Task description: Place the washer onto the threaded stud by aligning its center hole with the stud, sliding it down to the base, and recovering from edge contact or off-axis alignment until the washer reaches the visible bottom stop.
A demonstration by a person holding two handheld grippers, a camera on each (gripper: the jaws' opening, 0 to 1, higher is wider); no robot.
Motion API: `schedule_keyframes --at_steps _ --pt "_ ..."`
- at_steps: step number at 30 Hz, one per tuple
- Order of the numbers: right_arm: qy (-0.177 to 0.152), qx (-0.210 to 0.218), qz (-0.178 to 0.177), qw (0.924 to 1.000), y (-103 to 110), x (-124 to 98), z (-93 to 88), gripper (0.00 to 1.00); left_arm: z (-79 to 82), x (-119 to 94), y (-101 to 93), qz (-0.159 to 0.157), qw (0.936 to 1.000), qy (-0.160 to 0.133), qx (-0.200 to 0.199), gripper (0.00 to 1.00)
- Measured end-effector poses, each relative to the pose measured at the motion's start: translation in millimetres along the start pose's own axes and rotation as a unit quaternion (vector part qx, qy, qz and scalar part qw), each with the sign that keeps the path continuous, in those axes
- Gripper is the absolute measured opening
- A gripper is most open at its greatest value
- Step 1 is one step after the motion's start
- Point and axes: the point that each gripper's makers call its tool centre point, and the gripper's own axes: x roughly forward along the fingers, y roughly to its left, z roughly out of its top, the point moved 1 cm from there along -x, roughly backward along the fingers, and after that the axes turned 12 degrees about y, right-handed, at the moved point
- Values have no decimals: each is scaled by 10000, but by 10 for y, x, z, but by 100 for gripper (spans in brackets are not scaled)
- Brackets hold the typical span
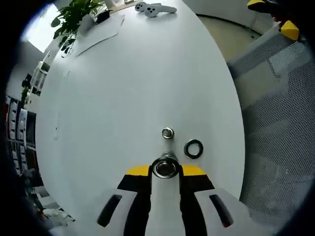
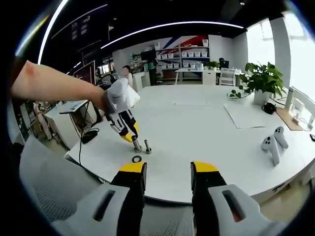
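My left gripper (image 1: 166,169) is clamped on a steel stud (image 1: 165,167), which I see end-on down its long axis: a round bright ring with a darker centre between the yellow-tipped jaws. In the right gripper view that gripper (image 2: 132,139) comes in from the left on my outstretched arm (image 2: 54,86), and the stud (image 2: 136,144) stands nearly upright with its lower end on the white table (image 2: 206,128).

The washer (image 1: 193,148) lies flat on the table (image 1: 128,83), a dark ring with an open centre, just to the right of the held stud and apart from it. From the right gripper view the washer (image 2: 137,159) sits just in front of the stud's foot.

A second short stud (image 1: 168,132) stands upright nearby; it (image 2: 147,146) is just beside the held one.

My right gripper (image 2: 168,169) hangs short of the table edge, jaws apart and empty.

Two white controllers (image 2: 273,143) lie far to the right, and a potted plant (image 2: 263,81) stands beyond.
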Motion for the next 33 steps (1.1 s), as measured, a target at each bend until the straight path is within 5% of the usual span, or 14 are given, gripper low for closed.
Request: schedule_keyframes --at_steps 33 --pt "131 -23 -32 9999 -10 11 -31 37 -39 462 -22 -285 9983 496 71 19"
